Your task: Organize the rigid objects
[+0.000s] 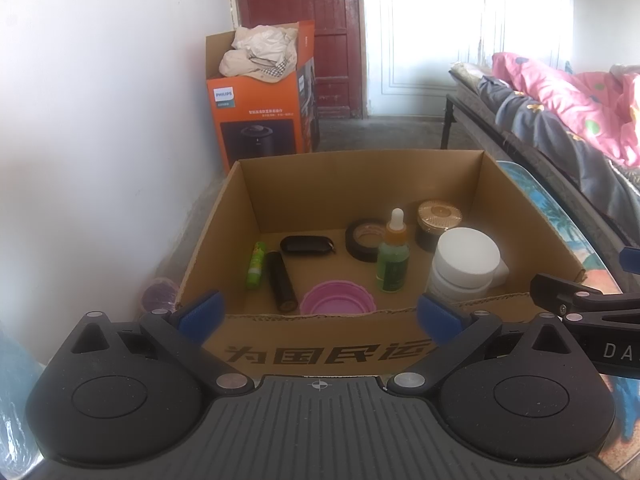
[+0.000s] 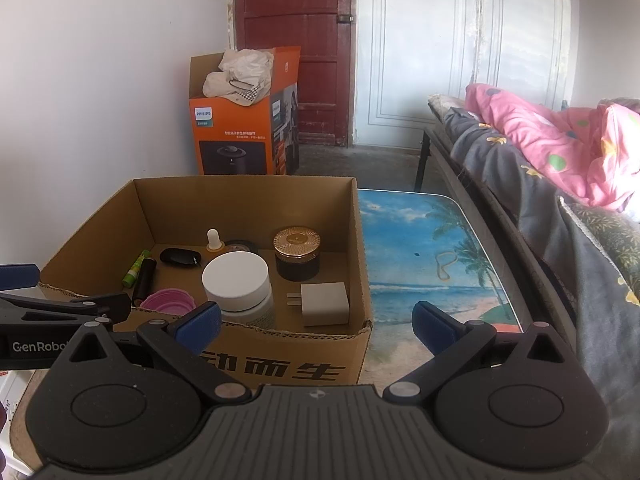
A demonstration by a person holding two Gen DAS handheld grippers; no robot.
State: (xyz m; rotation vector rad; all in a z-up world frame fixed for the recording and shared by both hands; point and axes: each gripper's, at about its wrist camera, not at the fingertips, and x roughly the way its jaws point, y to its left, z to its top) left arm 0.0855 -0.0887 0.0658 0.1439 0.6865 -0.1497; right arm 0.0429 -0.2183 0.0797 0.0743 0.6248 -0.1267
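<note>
The left gripper point(image 1: 319, 314) has a grey ribbed body with a small crosshair mark at its front edge, flanked by two rounded black housings with oval insets. Black linkage arms with silver pivot pins carry fingers point(image 1: 201, 315) padded in blue. The right gripper point(image 2: 317, 322) is built the same; its side bar shows white letters "DA". The left one's bar reads "GenRobo".
</note>
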